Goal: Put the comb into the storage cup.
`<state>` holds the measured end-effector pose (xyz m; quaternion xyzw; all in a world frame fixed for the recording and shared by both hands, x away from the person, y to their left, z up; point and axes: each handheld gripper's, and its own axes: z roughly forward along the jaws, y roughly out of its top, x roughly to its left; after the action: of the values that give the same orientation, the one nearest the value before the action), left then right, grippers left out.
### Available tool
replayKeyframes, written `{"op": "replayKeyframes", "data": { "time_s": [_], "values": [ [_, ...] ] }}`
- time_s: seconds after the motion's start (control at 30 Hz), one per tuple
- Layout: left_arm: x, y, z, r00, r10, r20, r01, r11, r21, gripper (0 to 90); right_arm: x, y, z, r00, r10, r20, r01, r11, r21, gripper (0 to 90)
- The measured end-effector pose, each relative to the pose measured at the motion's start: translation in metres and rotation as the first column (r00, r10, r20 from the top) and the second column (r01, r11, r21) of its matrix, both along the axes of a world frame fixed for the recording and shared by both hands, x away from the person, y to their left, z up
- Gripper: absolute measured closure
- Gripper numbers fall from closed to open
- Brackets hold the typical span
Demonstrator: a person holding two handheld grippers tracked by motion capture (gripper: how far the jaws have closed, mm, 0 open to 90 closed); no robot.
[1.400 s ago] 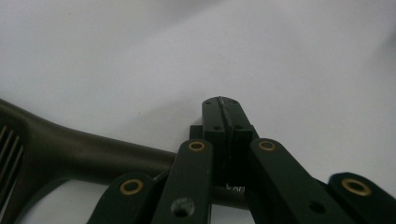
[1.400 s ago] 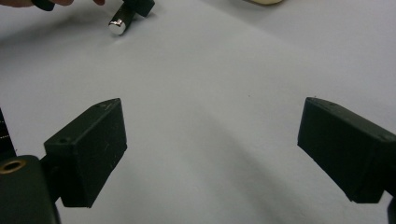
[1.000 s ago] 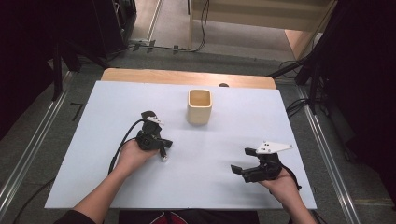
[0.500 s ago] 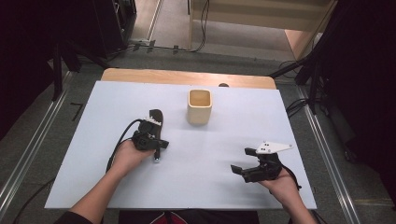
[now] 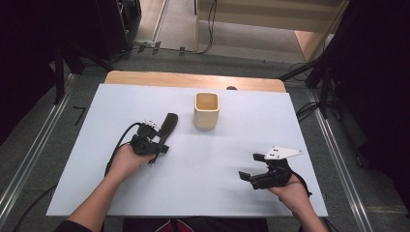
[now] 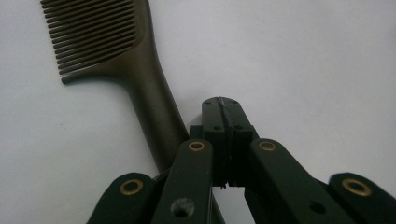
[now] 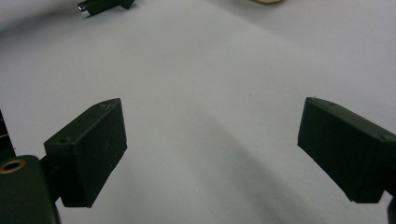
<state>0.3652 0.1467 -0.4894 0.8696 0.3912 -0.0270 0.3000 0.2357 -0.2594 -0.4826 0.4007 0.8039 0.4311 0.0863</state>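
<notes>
A dark brown comb (image 5: 168, 126) lies flat on the white table (image 5: 217, 159), left of a square wooden cup (image 5: 207, 110). In the left gripper view the comb (image 6: 140, 79) has its teeth at the far end, and its handle runs down past the left side of my jaws. My left gripper (image 6: 223, 109) is shut, with its pads pressed together and nothing between them. It rests just beside the handle, also seen from above as the left gripper (image 5: 153, 140). My right gripper (image 5: 250, 166) is held near the front right of the table. Its jaws (image 7: 212, 140) stand wide open over bare table.
The wooden cup stands upright past the middle of the table, with its opening facing up. A cable (image 5: 118, 150) loops from the left gripper toward the person. Metal rails and dark floor border the table on both sides.
The left gripper has drawn back a little toward the person, so the comb that lay under it now shows lying on the table. The right gripper has stayed put.
</notes>
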Motion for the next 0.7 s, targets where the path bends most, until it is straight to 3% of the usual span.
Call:
{"op": "replayKeyframes", "data": {
  "time_s": [0.43, 0.53, 0.7],
  "values": [
    [0.0008, 0.0066, 0.0027, 0.9997, -0.005, -0.022, 0.005, 0.9999, -0.009, 90.0, 0.0000, -0.0001, -0.0001, 1.0000, 0.001, 0.000, -0.001, 1.000, 0.000, 6.5],
    [-0.0009, 0.0039, 0.0013, 0.9995, -0.022, -0.023, 0.023, 0.9996, 0.016, 90.0, 0.0000, 0.0000, 0.0000, 1.0000, 0.000, -0.001, 0.000, 1.000, -0.001, 6.5],
    [-0.0010, 0.0063, 0.0021, 0.9996, -0.017, -0.024, 0.018, 0.9996, 0.023, 90.0, 0.0000, -0.0003, -0.0001, 1.0000, 0.002, 0.001, -0.002, 1.000, -0.001, 6.6]
  ]
}}
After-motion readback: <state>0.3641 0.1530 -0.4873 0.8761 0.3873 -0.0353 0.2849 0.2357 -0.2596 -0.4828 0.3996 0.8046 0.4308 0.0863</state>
